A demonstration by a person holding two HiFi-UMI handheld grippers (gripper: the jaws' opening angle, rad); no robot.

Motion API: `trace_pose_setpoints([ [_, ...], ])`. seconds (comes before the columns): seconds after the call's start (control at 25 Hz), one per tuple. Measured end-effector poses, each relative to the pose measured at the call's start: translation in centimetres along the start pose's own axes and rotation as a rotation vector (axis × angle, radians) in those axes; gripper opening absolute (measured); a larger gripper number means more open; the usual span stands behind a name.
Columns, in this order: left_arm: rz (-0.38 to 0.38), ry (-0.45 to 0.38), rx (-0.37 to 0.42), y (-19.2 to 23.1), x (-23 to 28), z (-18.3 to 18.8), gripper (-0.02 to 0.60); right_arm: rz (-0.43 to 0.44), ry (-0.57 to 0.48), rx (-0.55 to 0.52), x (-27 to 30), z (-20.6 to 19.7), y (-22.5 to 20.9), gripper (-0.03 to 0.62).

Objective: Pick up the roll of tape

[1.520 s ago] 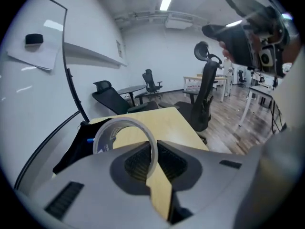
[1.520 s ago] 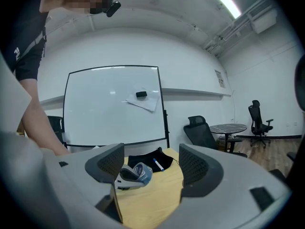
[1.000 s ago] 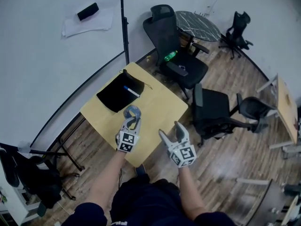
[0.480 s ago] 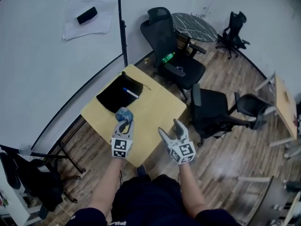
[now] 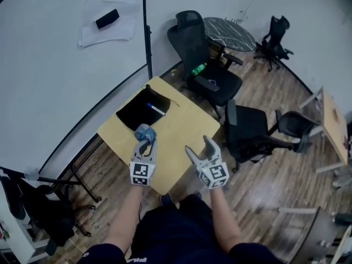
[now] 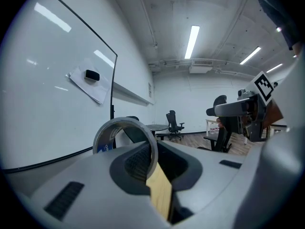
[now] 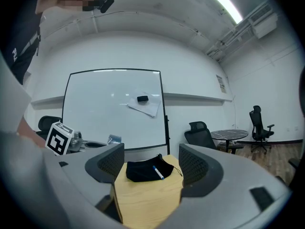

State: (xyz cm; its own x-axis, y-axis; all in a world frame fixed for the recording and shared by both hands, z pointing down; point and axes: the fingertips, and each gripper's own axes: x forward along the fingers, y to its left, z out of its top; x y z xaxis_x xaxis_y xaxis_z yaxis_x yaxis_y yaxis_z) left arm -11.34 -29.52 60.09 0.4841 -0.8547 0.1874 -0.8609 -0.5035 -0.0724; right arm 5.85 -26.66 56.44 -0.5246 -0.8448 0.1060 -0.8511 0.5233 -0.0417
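The roll of tape (image 5: 144, 132), a grey ring with a blue label, hangs in the air above the yellow table (image 5: 187, 126), and my left gripper (image 5: 145, 141) is shut on its rim. In the left gripper view the roll of tape (image 6: 125, 136) stands upright between the jaws, its ring rising above them. My right gripper (image 5: 198, 150) is open over the table's near edge with nothing between its fingers. From the right gripper view the left gripper and the roll of tape (image 7: 113, 139) show at the left.
A black pouch (image 5: 142, 109) with a blue-and-white pen (image 5: 156, 109) on it lies at the table's far corner. Black office chairs (image 5: 209, 70) stand behind and to the right of the table. A whiteboard (image 5: 66, 65) fills the left.
My left gripper has lifted the roll of tape off the table and drawn it up and leftward. The right gripper has hardly moved.
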Motion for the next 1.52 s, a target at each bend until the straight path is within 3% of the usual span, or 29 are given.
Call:
trace_pose_setpoints([
  [0.48,0.042,-0.014,-0.038,1.2,-1.4,0.2,0.038,0.003,-0.011,-0.009,1.5,1.2,-0.3,0.327],
  [0.8,0.058,-0.013,-0.053,1.4,-1.7,-0.4,0.038,-0.006,0.013,0.002,1.6,-0.1,-0.4,0.327],
  [1.52,0.055,-0.043,-0.049,1.0,-2.2,0.3,0.038,-0.009,0.015,-0.038,1.7,0.0,-0.9,0.325],
])
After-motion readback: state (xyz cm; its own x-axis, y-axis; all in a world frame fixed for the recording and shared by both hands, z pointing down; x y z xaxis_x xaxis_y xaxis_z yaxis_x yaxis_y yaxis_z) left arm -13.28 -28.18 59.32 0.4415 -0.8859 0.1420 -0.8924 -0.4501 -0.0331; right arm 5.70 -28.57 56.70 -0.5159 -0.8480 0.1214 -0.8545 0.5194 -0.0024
